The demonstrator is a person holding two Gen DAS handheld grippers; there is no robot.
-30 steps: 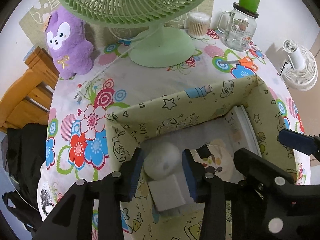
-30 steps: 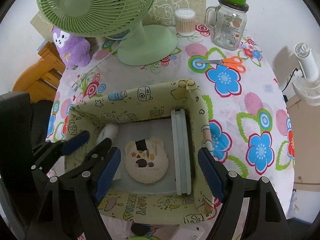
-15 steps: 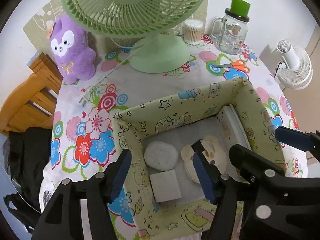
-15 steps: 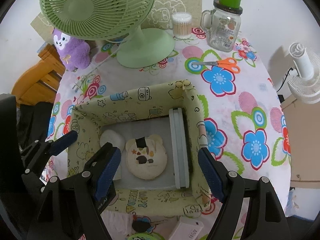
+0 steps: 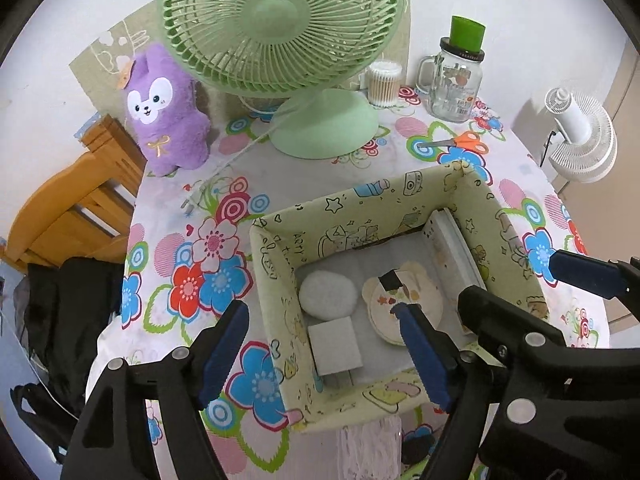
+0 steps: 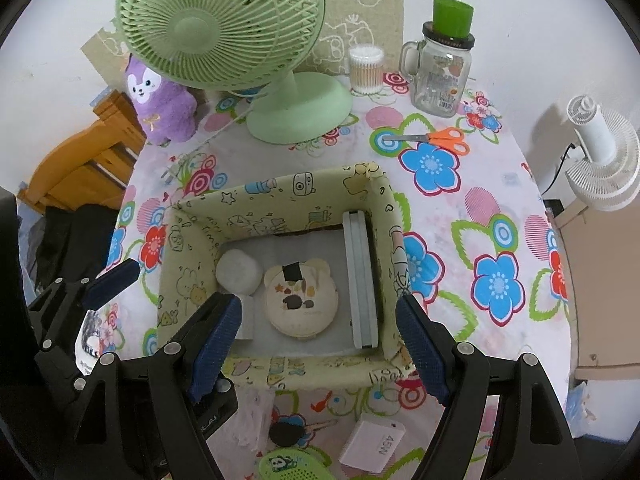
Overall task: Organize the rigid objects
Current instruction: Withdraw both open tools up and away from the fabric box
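Note:
A yellow-green printed fabric box [image 5: 360, 208] [image 6: 280, 192] stands on the flowered table. Inside lie a white round puff [image 5: 328, 295] [image 6: 237, 271], a white square box [image 5: 335, 346], a bear-shaped compact [image 5: 402, 304] [image 6: 301, 300] and a flat grey case [image 6: 362, 276] on edge against the right wall. My left gripper [image 5: 324, 356] hovers over the box's near left corner. Its jaws are opening, with the square box well below them and untouched. Above the box's near wall, my right gripper [image 6: 318, 346] is open with nothing between its fingers.
A green fan [image 6: 224, 28], purple plush [image 5: 164, 108], glass jar [image 6: 442, 68], cotton swab tub [image 6: 366, 68] and orange scissors [image 6: 432, 138] stand behind the box. A white charger [image 6: 372, 446], a key and a green panda case [image 6: 292, 464] lie near the front edge. A wooden chair [image 5: 68, 208] is at the left.
The left jaws have spread wide, away from the white items low in the box. Both grippers have lifted and drawn back, so the box looks smaller and farther.

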